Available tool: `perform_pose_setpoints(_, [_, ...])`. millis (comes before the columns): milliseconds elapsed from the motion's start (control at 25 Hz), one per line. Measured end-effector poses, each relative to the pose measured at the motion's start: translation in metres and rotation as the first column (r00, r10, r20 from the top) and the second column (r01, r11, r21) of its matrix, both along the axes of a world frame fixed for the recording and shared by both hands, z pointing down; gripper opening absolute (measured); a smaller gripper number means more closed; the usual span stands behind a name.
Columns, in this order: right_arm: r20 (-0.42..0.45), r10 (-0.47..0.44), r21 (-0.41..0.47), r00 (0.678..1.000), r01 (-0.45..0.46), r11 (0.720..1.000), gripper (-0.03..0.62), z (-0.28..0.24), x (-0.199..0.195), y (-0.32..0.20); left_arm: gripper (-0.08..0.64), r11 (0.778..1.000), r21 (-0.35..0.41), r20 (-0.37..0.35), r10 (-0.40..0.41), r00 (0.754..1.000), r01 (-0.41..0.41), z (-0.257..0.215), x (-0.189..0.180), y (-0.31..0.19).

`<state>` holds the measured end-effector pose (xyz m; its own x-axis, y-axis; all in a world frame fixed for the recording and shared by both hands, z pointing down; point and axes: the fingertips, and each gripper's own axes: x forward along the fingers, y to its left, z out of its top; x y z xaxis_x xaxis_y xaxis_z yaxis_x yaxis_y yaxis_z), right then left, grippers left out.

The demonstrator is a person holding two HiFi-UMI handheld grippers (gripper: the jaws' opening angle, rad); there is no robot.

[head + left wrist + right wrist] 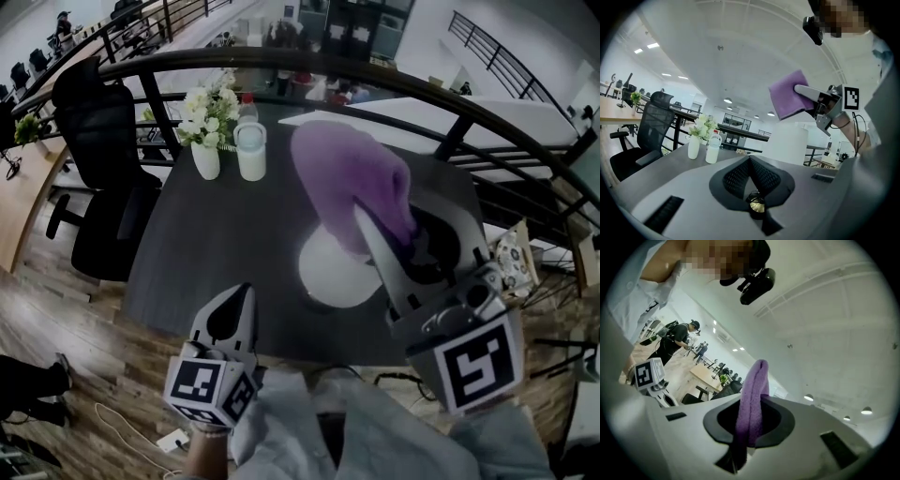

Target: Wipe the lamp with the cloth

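Over the smooth white lamp [330, 274], my right gripper [373, 230] pinches the fuzzy purple cloth [349, 178], folded between its jaws; my left gripper [242, 302] is closed on nothing.

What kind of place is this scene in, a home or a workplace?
Most likely an open-plan office, seemingly on an upper level. A black office chair stands beside the dark table, a wooden desk sits at the left, and a black railing runs behind the table with more workspace beyond it.

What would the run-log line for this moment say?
right tongs: shut on cloth, over lamp | left tongs: shut, empty | cloth-lamp contact: unclear
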<state>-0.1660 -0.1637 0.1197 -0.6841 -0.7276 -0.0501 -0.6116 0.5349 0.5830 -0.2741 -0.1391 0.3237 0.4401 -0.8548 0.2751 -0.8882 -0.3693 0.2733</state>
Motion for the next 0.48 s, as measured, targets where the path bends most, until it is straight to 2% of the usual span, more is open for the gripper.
perform_pose_setpoints(120, [-0.036, -0.015, 0.05, 0.999, 0.017, 0.999, 0.049, -0.014, 0.017, -0.021, 0.012, 1.0, -0.003, 0.0, -0.004, 1.0, 0.004, -0.001, 0.003, -0.001])
perform_pose_setpoints(280, [-0.1, -0.076, 0.054, 0.992, 0.081, 0.995, 0.049, -0.013, 0.033, -0.053, 0.012, 1.0, 0.008, -0.007, -0.02, 1.0, 0.02, -0.004, 0.011, -0.002])
perform_pose_setpoints(400, [-0.173, -0.145, 0.016, 0.974, 0.15, 0.989, 0.049, 0.004, 0.035, -0.076, 0.012, 0.998, 0.03, -0.018, -0.059, 0.998, 0.059, -0.007, 0.014, -0.003])
perform_pose_setpoints(480, [-0.19, -0.196, -0.037, 0.962, 0.192, 0.981, 0.049, 0.02, 0.034, -0.087, 0.012, 0.996, 0.04, -0.018, -0.077, 0.997, 0.078, -0.007, 0.016, -0.003])
